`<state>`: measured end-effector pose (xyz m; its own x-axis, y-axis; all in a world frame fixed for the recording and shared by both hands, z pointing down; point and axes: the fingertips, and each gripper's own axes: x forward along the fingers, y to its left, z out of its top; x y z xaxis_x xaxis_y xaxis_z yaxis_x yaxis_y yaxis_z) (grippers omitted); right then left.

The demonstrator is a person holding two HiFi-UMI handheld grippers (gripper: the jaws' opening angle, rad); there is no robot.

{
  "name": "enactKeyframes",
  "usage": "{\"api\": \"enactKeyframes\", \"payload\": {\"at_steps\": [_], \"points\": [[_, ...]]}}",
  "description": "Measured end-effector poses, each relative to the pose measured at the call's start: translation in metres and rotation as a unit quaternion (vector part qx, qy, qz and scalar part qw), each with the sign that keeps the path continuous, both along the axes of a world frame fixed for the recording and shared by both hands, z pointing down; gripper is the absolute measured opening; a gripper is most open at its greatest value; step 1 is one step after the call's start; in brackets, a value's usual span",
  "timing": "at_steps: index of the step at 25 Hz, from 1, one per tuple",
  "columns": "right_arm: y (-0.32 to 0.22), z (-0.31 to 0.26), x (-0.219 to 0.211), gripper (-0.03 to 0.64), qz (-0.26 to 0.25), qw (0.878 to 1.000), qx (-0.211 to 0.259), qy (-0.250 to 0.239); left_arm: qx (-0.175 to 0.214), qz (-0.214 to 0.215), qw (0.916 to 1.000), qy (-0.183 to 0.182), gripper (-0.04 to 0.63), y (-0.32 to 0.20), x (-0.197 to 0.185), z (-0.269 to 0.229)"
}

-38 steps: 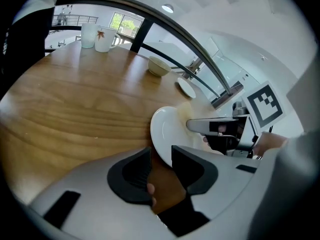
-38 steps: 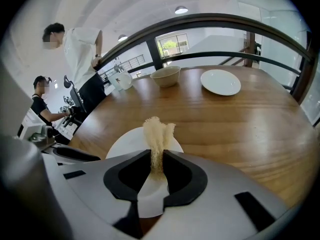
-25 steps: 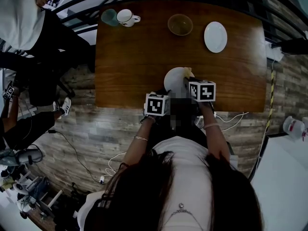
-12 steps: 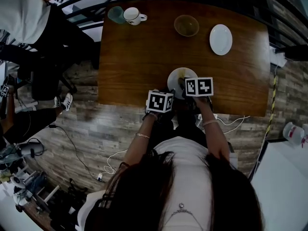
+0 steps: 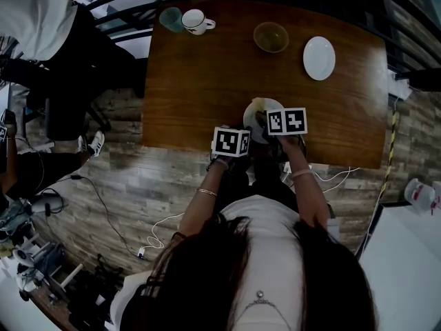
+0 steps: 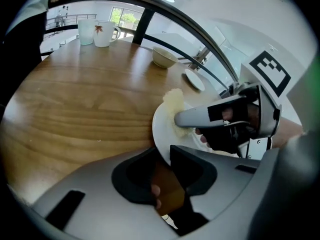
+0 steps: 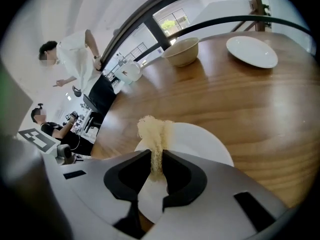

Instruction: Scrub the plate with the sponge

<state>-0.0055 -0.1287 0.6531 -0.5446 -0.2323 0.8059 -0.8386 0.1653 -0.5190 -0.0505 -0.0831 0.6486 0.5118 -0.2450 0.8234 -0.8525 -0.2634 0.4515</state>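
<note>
A white plate (image 5: 253, 124) lies near the table's front edge. A pale yellow sponge (image 7: 152, 129) rests on the plate, and my right gripper (image 7: 157, 155) is shut on it, pinching it thin between the pads. In the left gripper view the right gripper's fingers (image 6: 197, 116) press the sponge (image 6: 174, 104) onto the plate (image 6: 162, 129). My left gripper (image 6: 163, 158) is at the plate's near rim. The rim stands between its jaws, which are closing; a gap still shows on the left side of the rim.
Farther back on the wooden table (image 5: 207, 81) stand a tan bowl (image 5: 270, 37), a second white plate (image 5: 319, 57), a white mug (image 5: 196, 21) and a teal cup (image 5: 169, 19). A person in white stands at the far left corner (image 5: 34, 19).
My left gripper has moved in toward the plate's near rim. My right gripper has stayed over the plate with the sponge, shifting slightly across it.
</note>
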Motion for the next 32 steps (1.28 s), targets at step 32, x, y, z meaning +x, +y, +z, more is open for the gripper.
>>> {"api": "enactKeyframes", "payload": {"at_steps": [32], "points": [[0.008, -0.009, 0.063, 0.086, 0.026, 0.994, 0.004, 0.11, 0.003, -0.027, 0.9996, -0.01, 0.1, -0.001, 0.002, -0.005]]}}
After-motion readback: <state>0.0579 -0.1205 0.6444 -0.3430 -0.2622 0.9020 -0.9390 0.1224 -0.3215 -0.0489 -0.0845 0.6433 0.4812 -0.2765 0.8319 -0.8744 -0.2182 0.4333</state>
